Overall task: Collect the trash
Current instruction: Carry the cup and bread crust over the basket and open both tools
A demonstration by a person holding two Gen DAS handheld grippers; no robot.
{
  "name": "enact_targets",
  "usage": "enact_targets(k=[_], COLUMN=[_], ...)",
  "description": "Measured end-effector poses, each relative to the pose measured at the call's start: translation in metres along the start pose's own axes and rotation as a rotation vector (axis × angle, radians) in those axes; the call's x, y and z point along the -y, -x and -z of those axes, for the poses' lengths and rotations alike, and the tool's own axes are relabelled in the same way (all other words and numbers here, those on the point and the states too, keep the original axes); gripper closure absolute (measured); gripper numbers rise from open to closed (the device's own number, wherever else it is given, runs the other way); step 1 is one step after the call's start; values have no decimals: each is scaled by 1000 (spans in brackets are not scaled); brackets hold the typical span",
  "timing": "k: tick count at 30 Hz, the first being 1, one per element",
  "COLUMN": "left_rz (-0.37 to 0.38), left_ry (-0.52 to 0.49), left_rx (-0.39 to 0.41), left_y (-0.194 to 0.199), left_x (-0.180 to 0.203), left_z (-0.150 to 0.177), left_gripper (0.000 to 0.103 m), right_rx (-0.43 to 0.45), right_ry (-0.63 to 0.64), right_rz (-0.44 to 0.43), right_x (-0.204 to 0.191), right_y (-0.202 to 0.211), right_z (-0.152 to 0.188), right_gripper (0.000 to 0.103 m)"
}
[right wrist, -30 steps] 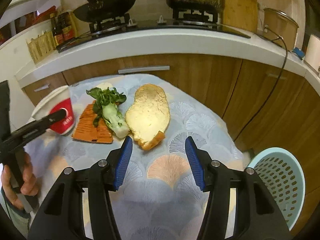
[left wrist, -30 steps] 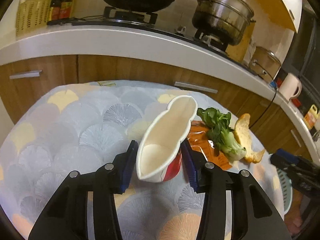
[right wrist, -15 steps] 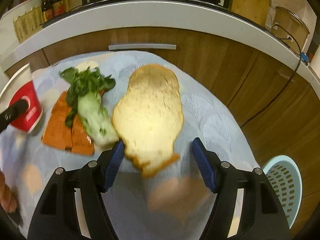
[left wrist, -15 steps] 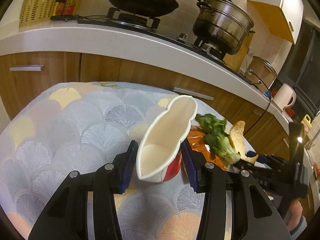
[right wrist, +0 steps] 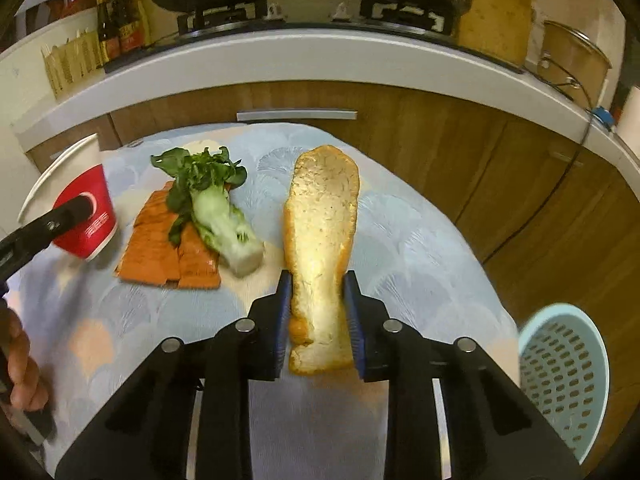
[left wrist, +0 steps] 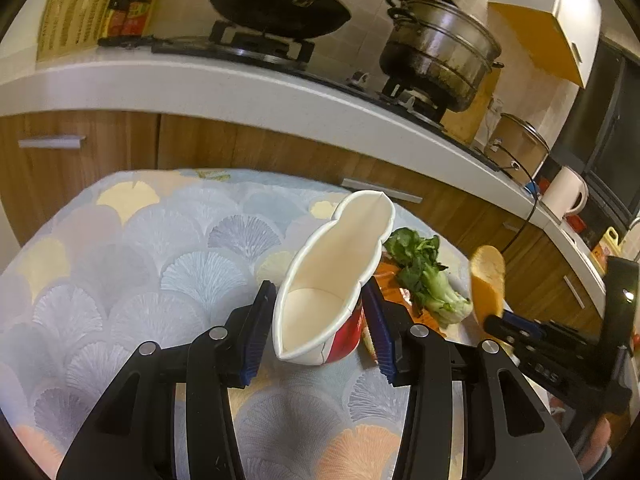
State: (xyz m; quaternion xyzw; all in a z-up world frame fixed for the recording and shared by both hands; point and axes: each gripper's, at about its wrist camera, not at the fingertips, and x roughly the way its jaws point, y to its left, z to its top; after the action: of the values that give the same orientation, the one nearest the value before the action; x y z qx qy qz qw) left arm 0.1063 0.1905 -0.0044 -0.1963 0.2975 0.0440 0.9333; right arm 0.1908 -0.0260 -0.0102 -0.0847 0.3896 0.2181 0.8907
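The left gripper (left wrist: 320, 320) was clenched on a squashed red-and-white paper cup (left wrist: 332, 280), its blue pads pressing both sides so that the rim was pinched into a long narrow mouth; the cup was held tilted over the round table covered with a pale fan-patterned cloth (left wrist: 140, 260), and its white inside showed nothing in it. The right gripper (right wrist: 318, 320) was closed on a long curved strip of orange-yellow fruit peel (right wrist: 322, 232), the pale pith side facing the camera, raised above the cloth. On the cloth between the two lay a flattened orange snack wrapper (right wrist: 160, 248) with a cut stalk of green bok choy (right wrist: 216, 208) resting across its top, the leaves pointing toward the counter and the white stem end toward the camera; both lay just beside the held peel and near the cup. Beyond the table's right edge, low down, stood a light-blue perforated plastic basket (right wrist: 560, 380); what could be seen of its inside held nothing. Behind the table ran brown wooden cabinets under a white counter (left wrist: 240, 88), which carried a black frying pan (left wrist: 276, 8) and a steel stockpot (left wrist: 436, 52) on a gas hob, dark sauce bottles (right wrist: 120, 28), a woven yellow holder (left wrist: 68, 24) and a white electric kettle (left wrist: 566, 196).
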Motion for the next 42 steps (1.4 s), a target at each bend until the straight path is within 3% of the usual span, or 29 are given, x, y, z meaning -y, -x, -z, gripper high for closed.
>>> enact_targets(k=[5,14,21,33,42], left_rz=[20,142,236,361,377], left_ry=[-58,-125,-188,-307,-329], left_rx=[28,69,63,-80,-213], left_y=[15,62,78,42,-9], left_x=[20,85,146,258,311], left_z=[-1,2,15,49,75], left_gripper=[60,60,60,60,59], right_rx=[60,146,178,192,104], right_ry=[-41,-103,-151,-250,-357], right_rz=[-2,23,64,125,134], right_x=[11,49,83,156,215], right_y=[43,107,139,173,154], right_z=[13,29,47,78,109], right_gripper=[81,81,81,81,81])
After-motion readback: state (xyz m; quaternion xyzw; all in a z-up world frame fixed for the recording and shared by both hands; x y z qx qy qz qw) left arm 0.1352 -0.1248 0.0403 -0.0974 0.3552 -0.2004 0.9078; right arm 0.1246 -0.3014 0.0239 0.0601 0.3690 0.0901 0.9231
